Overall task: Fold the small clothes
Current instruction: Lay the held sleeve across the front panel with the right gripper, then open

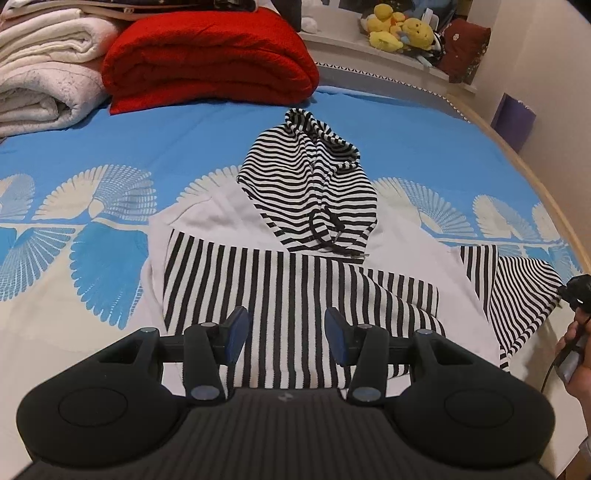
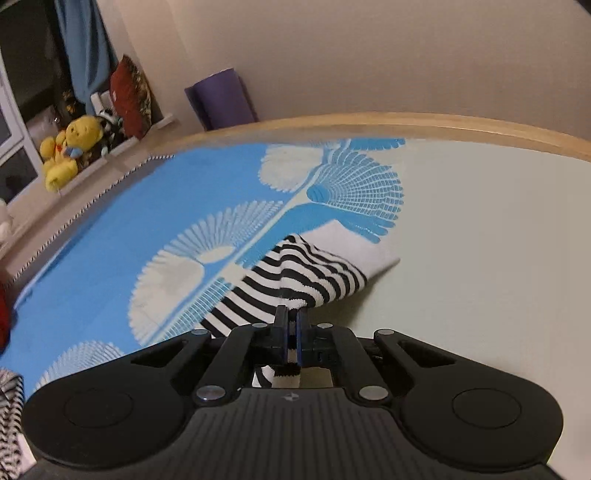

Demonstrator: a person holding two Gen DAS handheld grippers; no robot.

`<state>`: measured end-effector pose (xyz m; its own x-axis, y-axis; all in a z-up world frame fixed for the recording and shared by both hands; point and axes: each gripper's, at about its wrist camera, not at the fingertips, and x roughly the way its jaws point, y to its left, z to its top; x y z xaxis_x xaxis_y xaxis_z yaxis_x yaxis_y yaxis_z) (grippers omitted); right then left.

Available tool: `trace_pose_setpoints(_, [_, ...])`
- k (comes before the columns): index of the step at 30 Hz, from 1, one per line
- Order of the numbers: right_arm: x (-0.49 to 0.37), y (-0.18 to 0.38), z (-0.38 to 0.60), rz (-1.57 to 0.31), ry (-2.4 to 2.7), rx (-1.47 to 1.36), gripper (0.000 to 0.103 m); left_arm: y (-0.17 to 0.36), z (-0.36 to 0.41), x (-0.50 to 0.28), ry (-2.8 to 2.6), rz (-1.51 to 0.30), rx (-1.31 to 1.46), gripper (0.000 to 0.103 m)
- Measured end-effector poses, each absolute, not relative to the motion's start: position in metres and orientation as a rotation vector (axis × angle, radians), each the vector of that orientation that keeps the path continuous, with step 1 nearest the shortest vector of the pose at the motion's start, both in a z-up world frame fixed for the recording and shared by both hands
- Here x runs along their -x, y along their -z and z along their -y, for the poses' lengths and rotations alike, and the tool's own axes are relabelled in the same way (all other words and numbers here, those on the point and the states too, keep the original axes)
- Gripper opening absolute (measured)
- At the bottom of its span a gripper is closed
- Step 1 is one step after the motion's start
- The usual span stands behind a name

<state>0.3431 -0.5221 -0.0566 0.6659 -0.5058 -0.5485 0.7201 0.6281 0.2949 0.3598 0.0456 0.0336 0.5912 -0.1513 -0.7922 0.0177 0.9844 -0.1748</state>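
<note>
A small black-and-white striped hoodie [image 1: 295, 280] lies flat on the bed, its hood [image 1: 314, 177] pointing away from me. My left gripper [image 1: 286, 332] is open and empty, hovering over the hoodie's lower body. My right gripper [image 2: 291, 314] is shut on the end of the hoodie's striped sleeve [image 2: 295, 273], lifting it a little off the bedspread. In the left wrist view that sleeve [image 1: 524, 295] stretches to the right, where the right gripper [image 1: 576, 291] shows at the frame edge.
The bed has a blue and cream feather-print spread [image 1: 110, 206]. A folded red blanket [image 1: 210, 59] and white blankets [image 1: 48, 74] are stacked at the far left. Yellow plush toys [image 1: 402, 31] sit on a ledge. A wooden bed rim [image 2: 369, 123] and a purple roll [image 2: 221, 99] lie beyond.
</note>
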Motion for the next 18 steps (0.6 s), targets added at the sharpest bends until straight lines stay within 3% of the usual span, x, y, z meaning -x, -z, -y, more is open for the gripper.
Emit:
trace_pose_setpoints(10, [-0.368, 0.023, 0.418, -0.364, 0.623, -0.057, 0.003, -0.040, -0.075, -0.360, 0.054, -0.922, 0.194, 0.051])
trace_pose_setpoints(14, [-0.364, 0.001, 0.328, -0.297, 0.369, 0.148, 0.003, -0.050, -0.098, -0.366, 0.033, -0.905, 0.244, 0.051])
trace_pose_setpoints(18, [-0.333, -0.012, 0.220, -0.392, -0.071, 0.225, 0.004, -0.053, -0.137, -0.373, -0.045, -0.902, 0.317, 0.051])
